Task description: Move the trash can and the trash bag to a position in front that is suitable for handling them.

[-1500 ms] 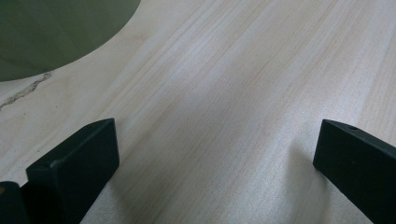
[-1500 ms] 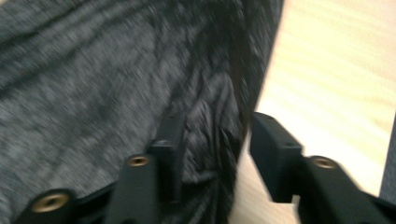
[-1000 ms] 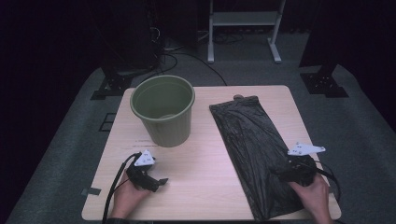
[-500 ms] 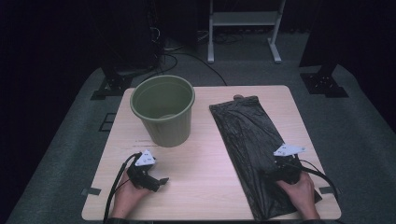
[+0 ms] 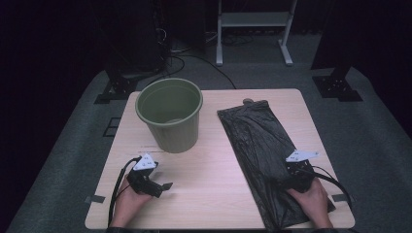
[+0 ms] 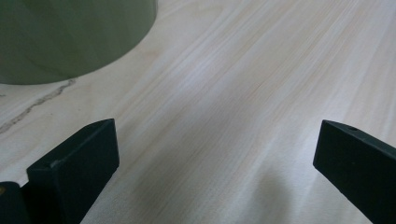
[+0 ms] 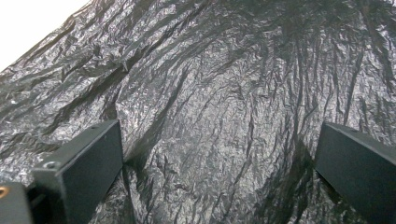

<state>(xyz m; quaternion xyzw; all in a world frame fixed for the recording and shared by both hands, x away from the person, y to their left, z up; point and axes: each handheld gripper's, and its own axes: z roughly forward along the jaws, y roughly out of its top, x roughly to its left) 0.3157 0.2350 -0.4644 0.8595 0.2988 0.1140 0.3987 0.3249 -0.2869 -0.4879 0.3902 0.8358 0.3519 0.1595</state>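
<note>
Right gripper is coming down onto the black bag lying flat right of the bucket, jaws just spreading wide, pinching nothing; grab looking imminent; left gripper spread, idling

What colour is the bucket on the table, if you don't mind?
The bucket is olive green, clearest in the high view.

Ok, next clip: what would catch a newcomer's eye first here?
Probably the olive-green bucket standing upright on the far left part of the wooden table, and beside it the crinkled black plastic bag laid flat down the right side. The right gripper sits low over the bag's near end with its jaws wide apart and nothing pinched, while the left gripper rests open over bare wood just in front of the bucket.
</note>
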